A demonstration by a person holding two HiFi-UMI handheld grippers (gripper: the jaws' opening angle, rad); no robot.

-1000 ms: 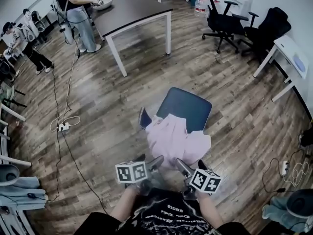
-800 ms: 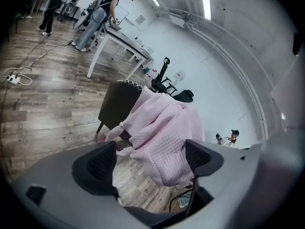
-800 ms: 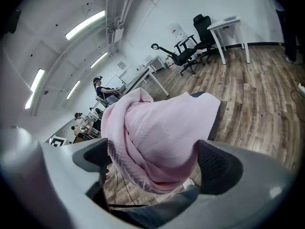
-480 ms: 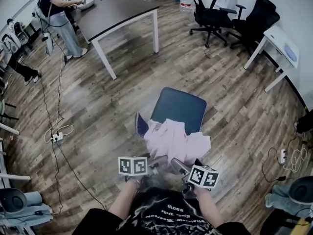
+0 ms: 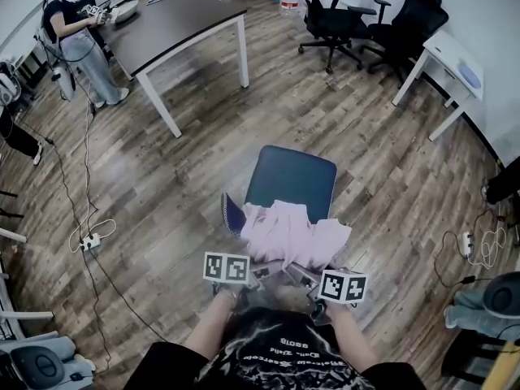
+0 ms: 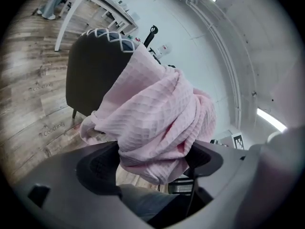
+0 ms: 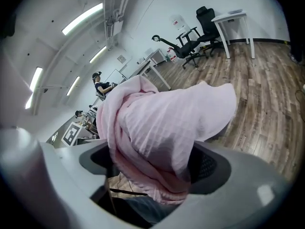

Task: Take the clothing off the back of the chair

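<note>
The left gripper (image 6: 152,162) is clamped on a thick fold of the pink clothing (image 6: 152,109): the waffle-weave cloth fills the gap from 1 pad to the other and bulges out above and ahead of the jaws. The right gripper (image 7: 150,163) has just been closing its 2 jaws, and they pinch another bunch of the same garment, which rises in front of it and droops below the pads. In the head view the 2 grippers sit side by side, close together, at the near edge of the cloth, with the dark chair (image 5: 291,181) directly beyond them. Ahead and to the left of the left gripper stands the backrest (image 6: 90,70), white criss-cross stitching along its top; the clothing appears to lie draped against it, though the folds hide the contact
</note>
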